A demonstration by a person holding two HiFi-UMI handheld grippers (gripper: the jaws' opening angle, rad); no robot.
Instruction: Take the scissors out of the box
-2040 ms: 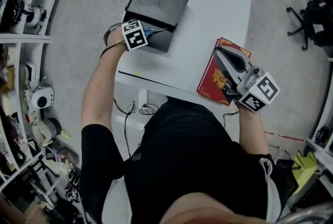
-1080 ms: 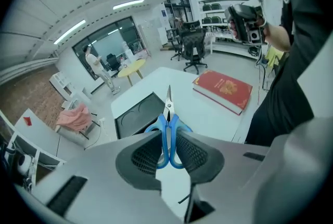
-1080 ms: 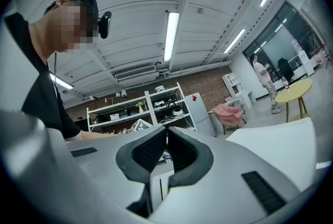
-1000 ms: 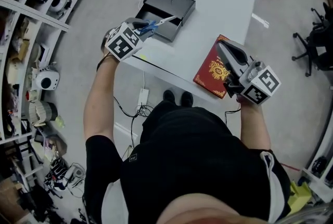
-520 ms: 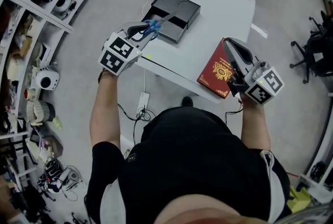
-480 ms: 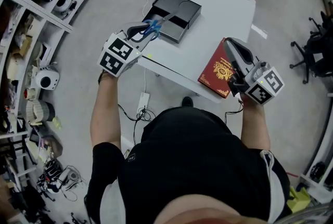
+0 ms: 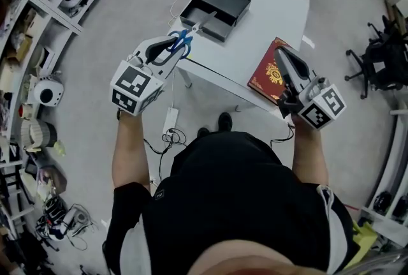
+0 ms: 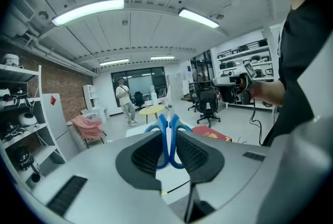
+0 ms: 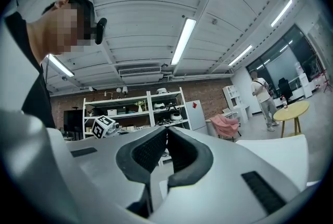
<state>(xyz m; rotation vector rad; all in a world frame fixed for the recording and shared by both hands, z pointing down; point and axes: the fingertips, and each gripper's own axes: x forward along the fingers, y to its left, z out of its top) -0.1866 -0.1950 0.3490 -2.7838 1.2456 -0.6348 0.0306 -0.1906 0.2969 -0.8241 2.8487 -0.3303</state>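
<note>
Head view: left gripper (image 7: 172,46) clamps the scissors (image 7: 189,34), clear of the box (image 7: 217,2); right gripper (image 7: 284,58) closed, empty. Next, likely set them beside the box.

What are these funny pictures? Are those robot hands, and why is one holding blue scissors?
No robot here: a person holds a grabbing tool in each hand. The top-down picture comes from a camera on the person's head; the other two come from cameras riding on each tool. The left gripper squeezes blue scissors between its fingers, out of the black box. The right gripper is shut and empty, near a red book. Box and book lie on the white table.
</note>
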